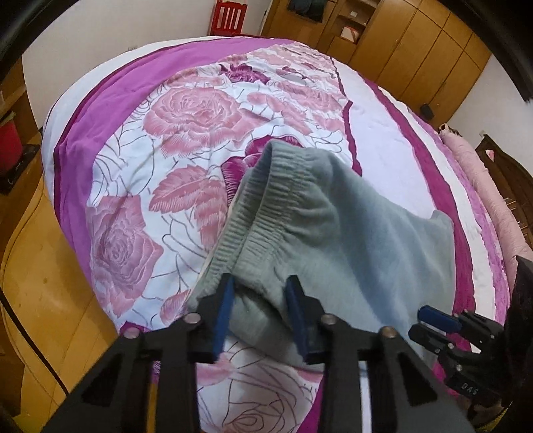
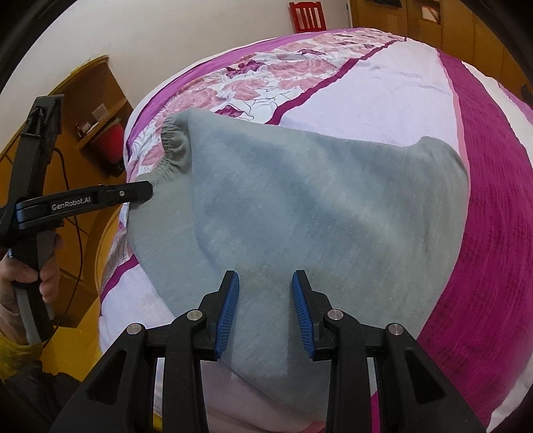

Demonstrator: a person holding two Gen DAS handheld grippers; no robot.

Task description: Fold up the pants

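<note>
Grey-green pants (image 1: 349,239) lie folded on a floral bed cover (image 1: 173,140), ribbed waistband (image 1: 266,190) towards the left. My left gripper (image 1: 261,286) is open, its blue fingers either side of the near waistband corner, cloth between them. The right wrist view shows it from the side at the waistband (image 2: 146,191). My right gripper (image 2: 265,283) is open, low over the near edge of the pants (image 2: 299,206), cloth lying between its fingers. It also shows at the lower right of the left wrist view (image 1: 429,316).
The bed fills both views, with a magenta border (image 2: 493,200) to the right. Wooden wardrobes (image 1: 399,40) stand behind, a red rack (image 1: 228,16) by the far wall, a pink rolled quilt (image 1: 489,186) on the right, wooden floor (image 1: 40,266) on the left.
</note>
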